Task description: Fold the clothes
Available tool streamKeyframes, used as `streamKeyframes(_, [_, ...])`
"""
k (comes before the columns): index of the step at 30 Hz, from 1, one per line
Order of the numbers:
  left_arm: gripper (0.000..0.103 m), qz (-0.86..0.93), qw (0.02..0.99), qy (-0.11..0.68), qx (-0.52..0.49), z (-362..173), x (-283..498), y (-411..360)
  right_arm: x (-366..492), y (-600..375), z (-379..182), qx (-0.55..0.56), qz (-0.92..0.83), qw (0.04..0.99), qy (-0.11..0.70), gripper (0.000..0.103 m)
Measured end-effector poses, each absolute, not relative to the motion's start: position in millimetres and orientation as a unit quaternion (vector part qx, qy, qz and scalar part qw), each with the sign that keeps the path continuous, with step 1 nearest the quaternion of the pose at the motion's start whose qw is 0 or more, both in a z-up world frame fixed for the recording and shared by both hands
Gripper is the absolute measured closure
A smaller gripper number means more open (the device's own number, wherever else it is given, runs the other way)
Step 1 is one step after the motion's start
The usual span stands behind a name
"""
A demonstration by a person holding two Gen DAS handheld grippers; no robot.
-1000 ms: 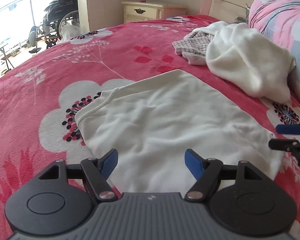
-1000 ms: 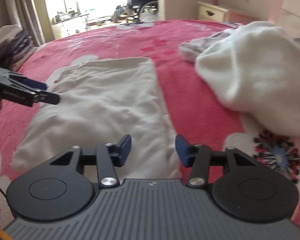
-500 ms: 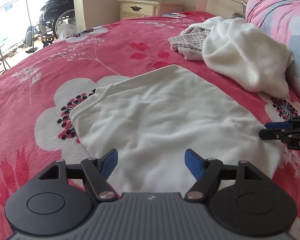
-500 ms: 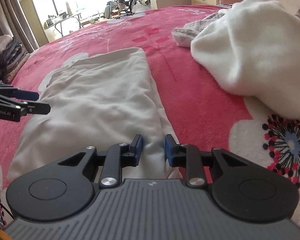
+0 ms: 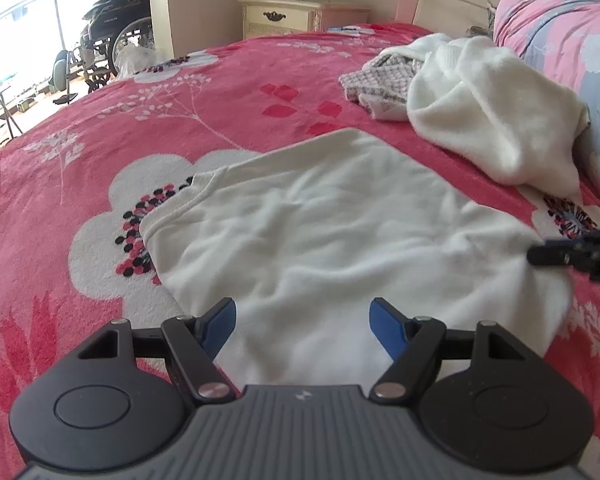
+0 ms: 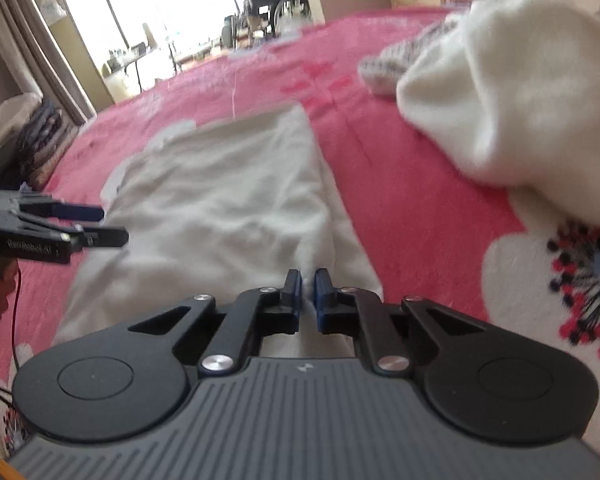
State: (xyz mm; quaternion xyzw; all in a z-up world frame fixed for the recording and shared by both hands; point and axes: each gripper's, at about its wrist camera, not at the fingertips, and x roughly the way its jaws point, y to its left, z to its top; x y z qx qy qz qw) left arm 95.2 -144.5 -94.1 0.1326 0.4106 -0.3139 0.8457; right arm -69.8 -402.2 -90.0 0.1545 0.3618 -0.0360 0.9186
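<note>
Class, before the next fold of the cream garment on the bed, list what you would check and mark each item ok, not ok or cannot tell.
1. Right gripper shut on the cream garment's near edge: ok.
2. Left gripper gripping its side: not ok, jaws open over the cloth.
3. Garment lying flat: ok, lightly wrinkled.
4. Fluffy white pile apart from the garment: ok.
5. Bedspread beyond the garment free for the fold: ok.

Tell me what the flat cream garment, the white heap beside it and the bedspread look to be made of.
Flat cream garment: likely cotton jersey or sweatshirt knit, matte, with soft wrinkles and a ribbed edge band. White heap: probably fleece or plush knit, with a fuzzy nap and thick rounded folds. Bedspread: printed floral fabric, smooth and matte; fibre unclear.
</note>
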Motion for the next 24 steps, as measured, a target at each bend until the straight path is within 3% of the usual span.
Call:
streamKeyframes(4, [0.028, -0.323, 0.842, 0.408, 0.139, -96, 94, -152, -66, -406, -79, 0.137, -0.043, 0.928, 0.345, 0.098])
streamKeyframes(9, [0.028, -0.329, 0.841, 0.400, 0.156, -105, 86, -156, -62, -404, -112, 0.082, -0.063, 0.917, 0.385, 0.098])
streamKeyframes(17, [0.028, -0.339, 0.838, 0.393, 0.166, -111, 79, -157, -61, -432, -119, 0.087, -0.113, 0.904, 0.403, 0.098])
streamKeyframes(24, [0.028, -0.342, 0.838, 0.393, 0.163, -110, 81, -157, -81, -435, -80, 0.128, -0.076, 0.932, 0.330, 0.095])
